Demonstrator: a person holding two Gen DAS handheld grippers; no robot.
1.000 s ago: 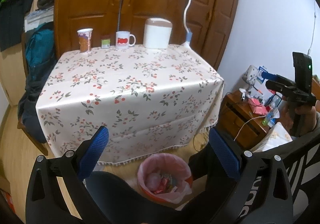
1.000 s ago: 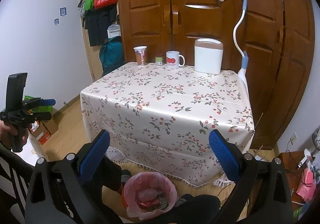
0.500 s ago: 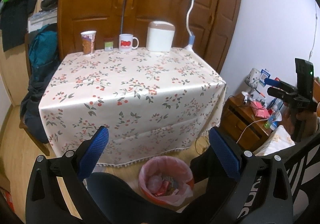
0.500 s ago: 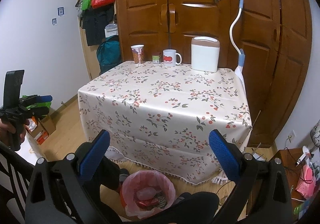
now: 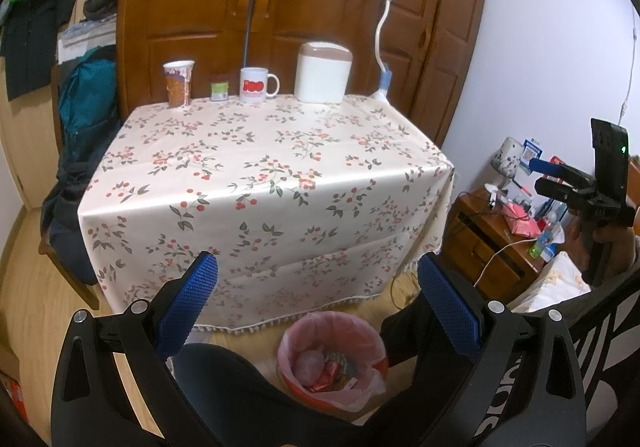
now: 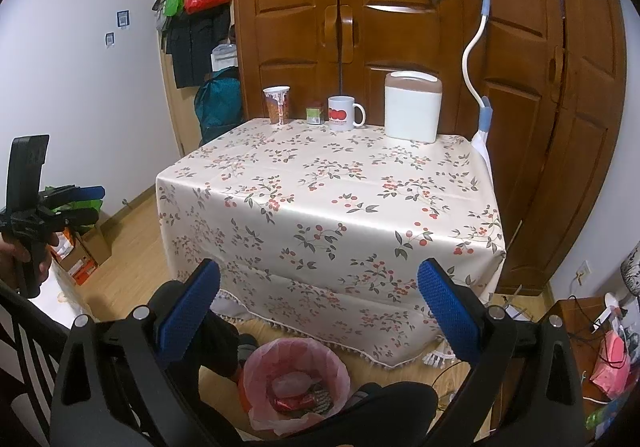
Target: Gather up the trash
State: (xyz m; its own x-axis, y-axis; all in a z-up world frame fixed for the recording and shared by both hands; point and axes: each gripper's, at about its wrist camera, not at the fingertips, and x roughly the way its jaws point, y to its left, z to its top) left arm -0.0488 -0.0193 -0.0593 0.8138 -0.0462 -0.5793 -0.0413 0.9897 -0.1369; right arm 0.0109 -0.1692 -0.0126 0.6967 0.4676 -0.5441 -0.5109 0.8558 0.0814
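Four items on floral tablecloth [image 5: 256, 183] | wardrobe [image 5: 304, 7] behind | bin [image 5: 332, 359] below

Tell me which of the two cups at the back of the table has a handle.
The white mug with the red print; its handle points toward the white canister. The paper cup, at the row's left end, has none.

Both cameras look forward and slightly down from low in front of the counter [image 5: 264, 183], well back from it. The left view sits toward the counter's left, the right view toward its right. Both share the counter, the wardrobe [image 6: 400, 27] behind and the bin [image 5: 332, 359] below.
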